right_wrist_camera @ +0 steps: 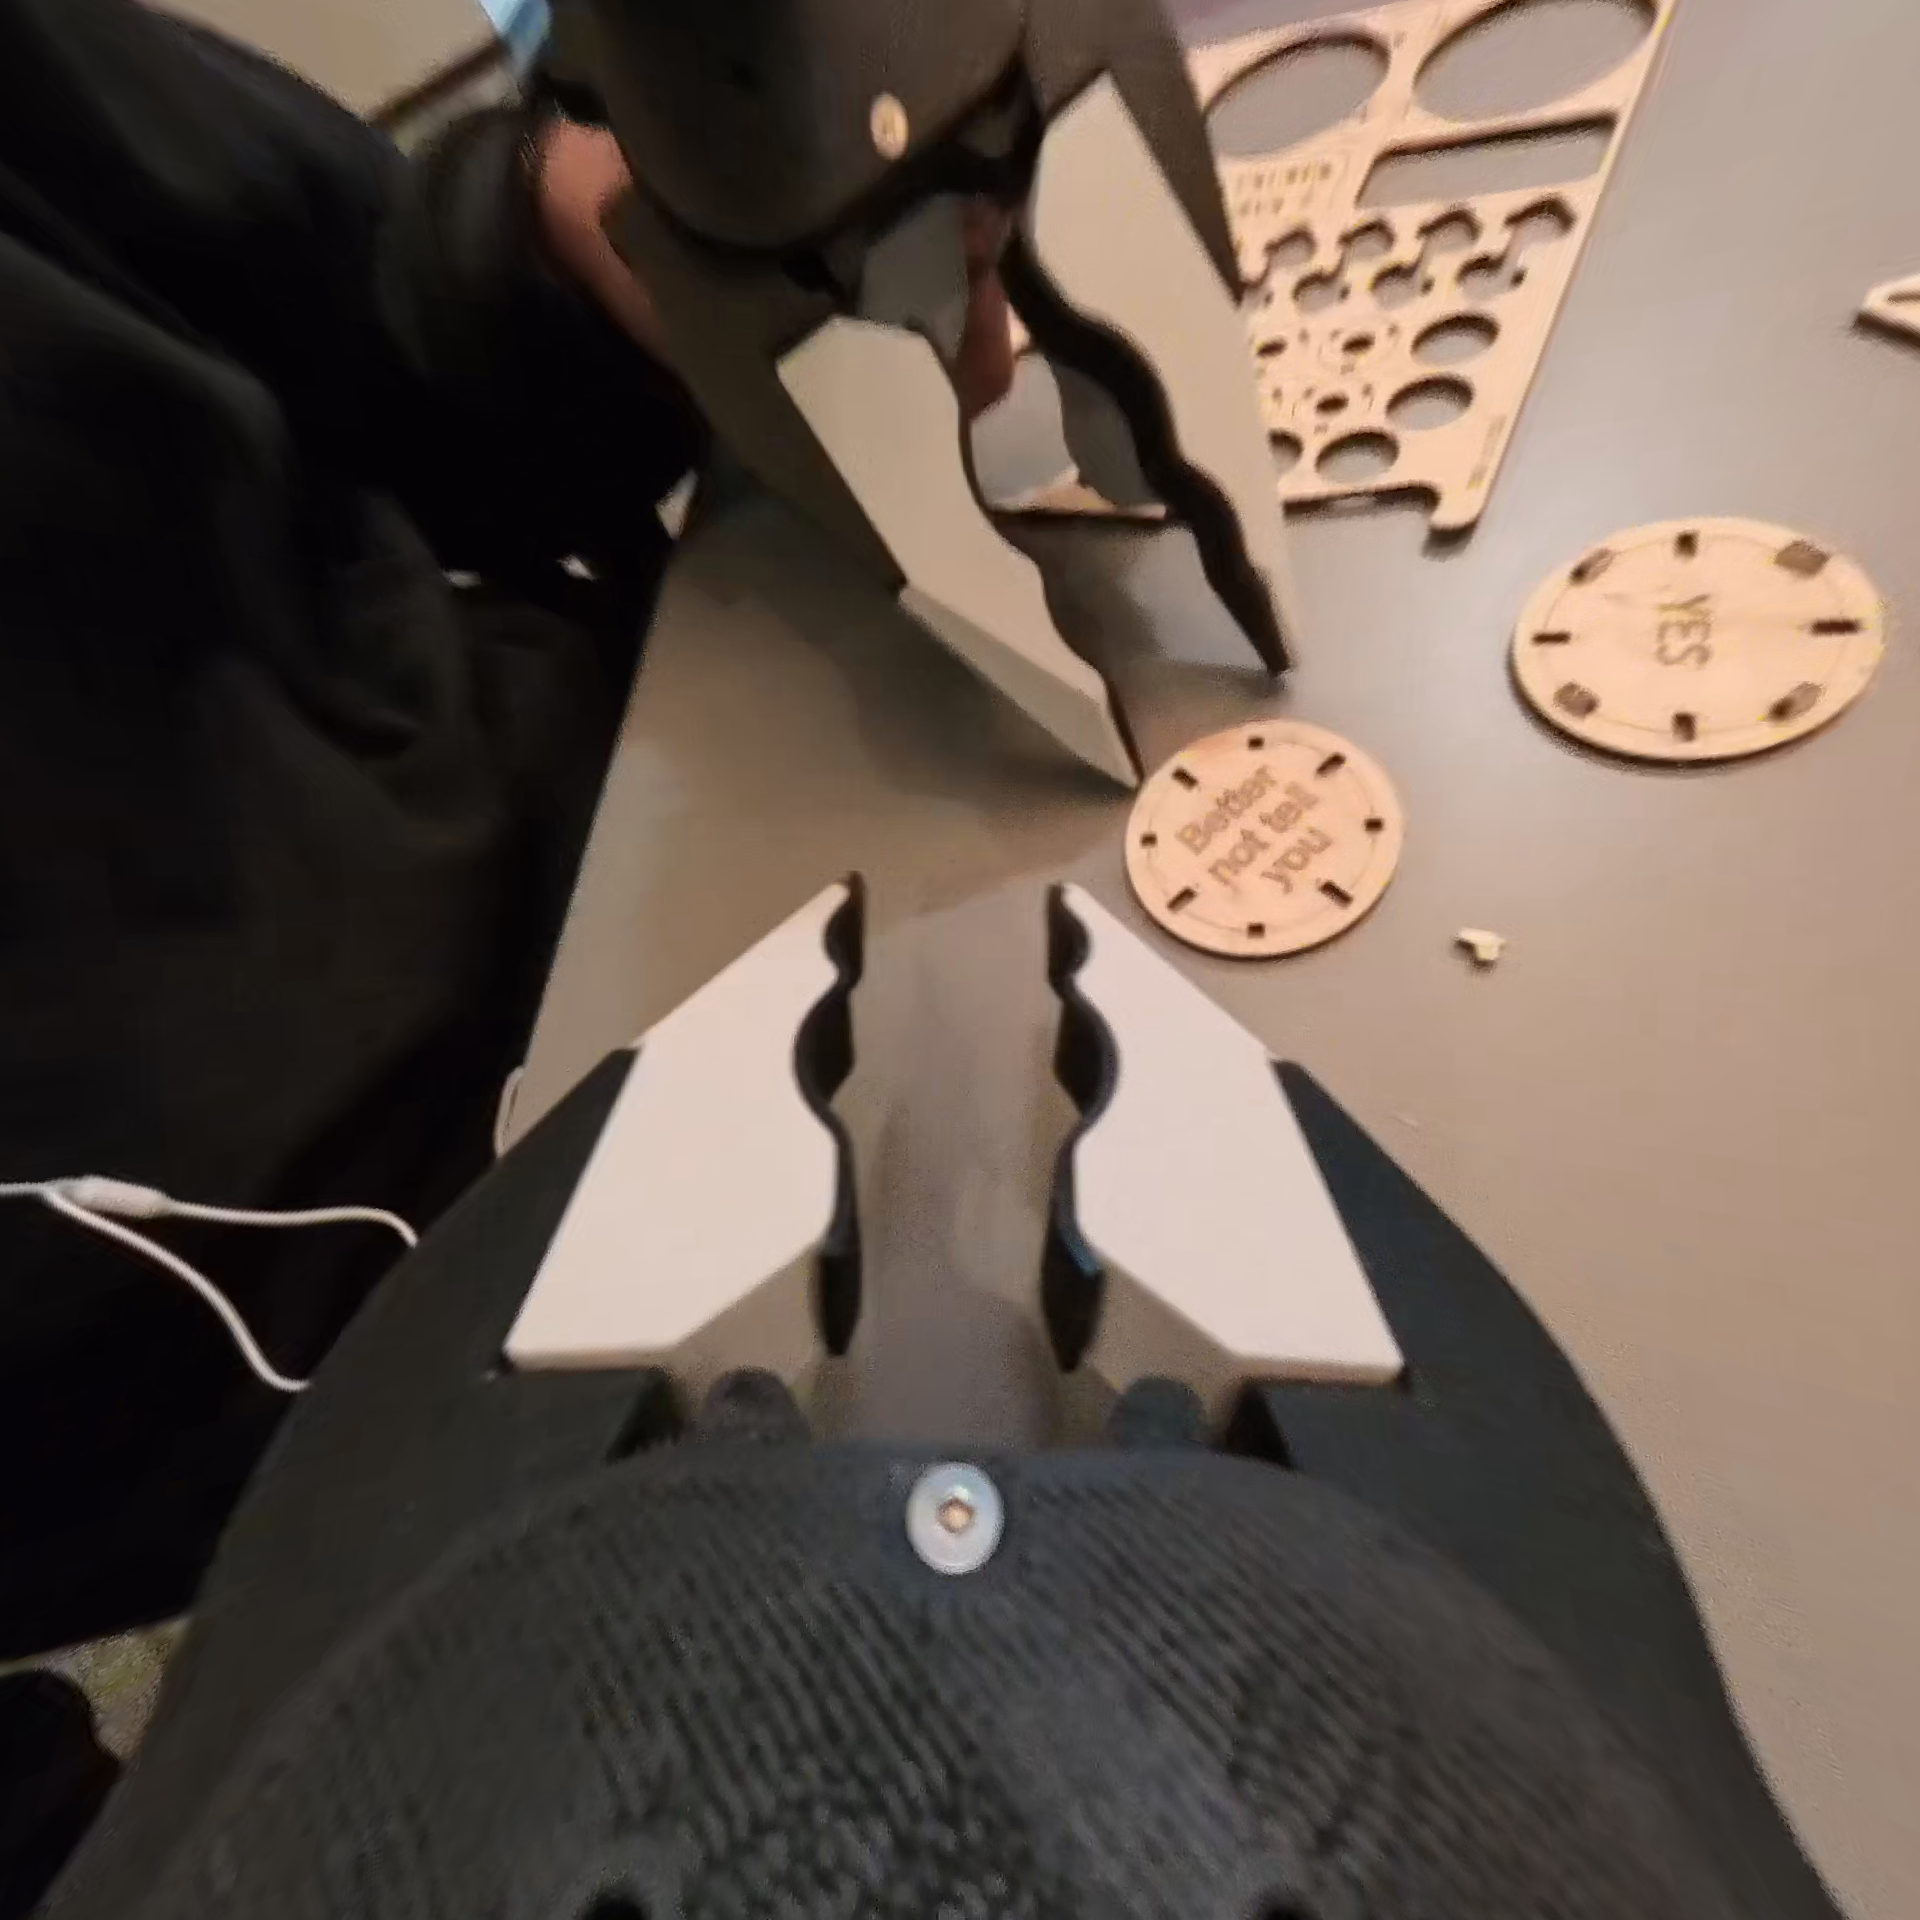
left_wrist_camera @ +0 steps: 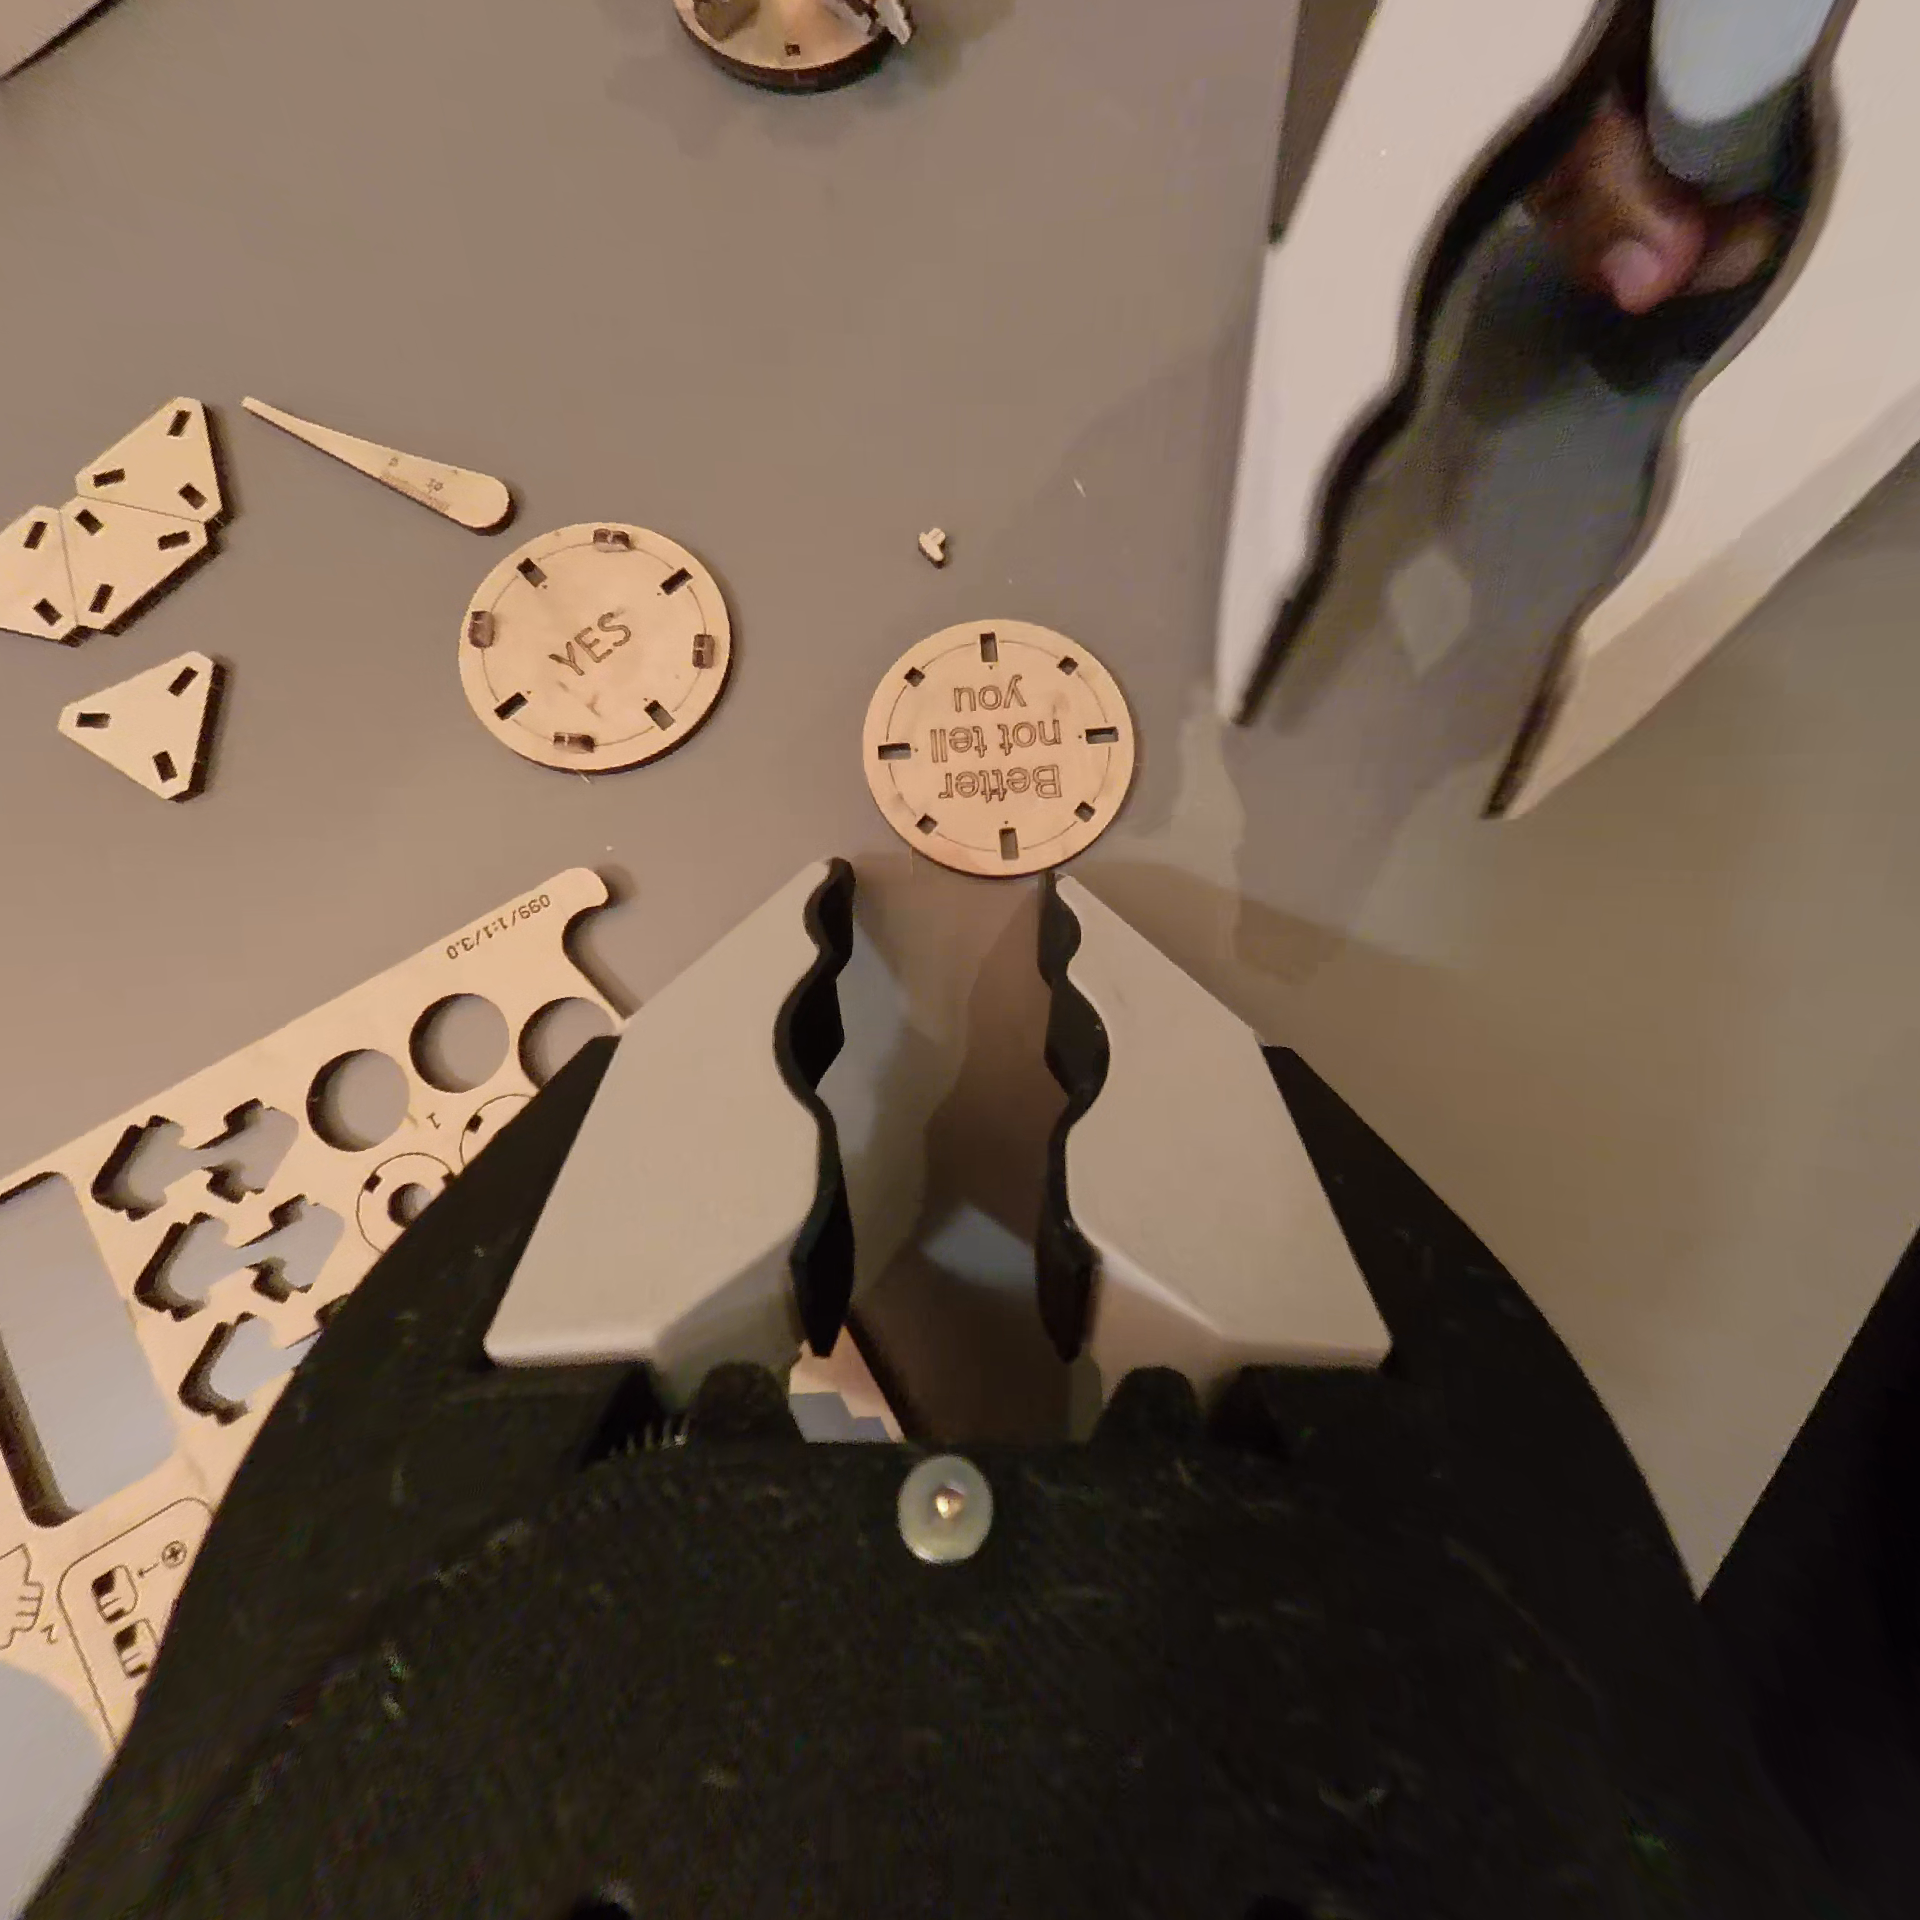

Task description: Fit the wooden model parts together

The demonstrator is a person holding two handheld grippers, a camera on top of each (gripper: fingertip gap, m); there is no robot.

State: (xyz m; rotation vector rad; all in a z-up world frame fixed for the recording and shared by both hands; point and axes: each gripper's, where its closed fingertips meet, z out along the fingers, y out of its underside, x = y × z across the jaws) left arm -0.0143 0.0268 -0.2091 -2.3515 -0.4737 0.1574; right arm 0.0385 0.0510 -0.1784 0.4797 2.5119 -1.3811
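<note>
- At far left in the left wrist view lie three triangular wooden plates [left_wrist_camera: 145, 540] and a tapered wooden stick [left_wrist_camera: 384, 473], well apart from either tool; below them a punched-out wooden sheet [left_wrist_camera: 260, 1122] reaches under the left gripper's body.
- Next comes a larger wooden disc [left_wrist_camera: 594, 646] with slots around its rim, flat on the grey table [left_wrist_camera: 727, 312] and untouched.
- The left gripper [left_wrist_camera: 948, 883] stands partly open with nothing between its pads; only bare table shows in the gap.
- Just beyond its tips lies the smaller engraved disc [left_wrist_camera: 1000, 748], flat, its near edge just beside the right-hand fingertip [left_wrist_camera: 1062, 904]. Whether they touch I cannot tell.
- A flat, thin disc gives little to pinch, so I judge a good approach would be to come in low and square to its edge, with the jaws wider than the disc.
- A tiny wooden chip [left_wrist_camera: 935, 542] sits loose beyond the disc, best left undisturbed.
- At right, the right gripper [right_wrist_camera: 956, 904] is also partly open and holds nothing, near the same small disc but apart from it.
</note>
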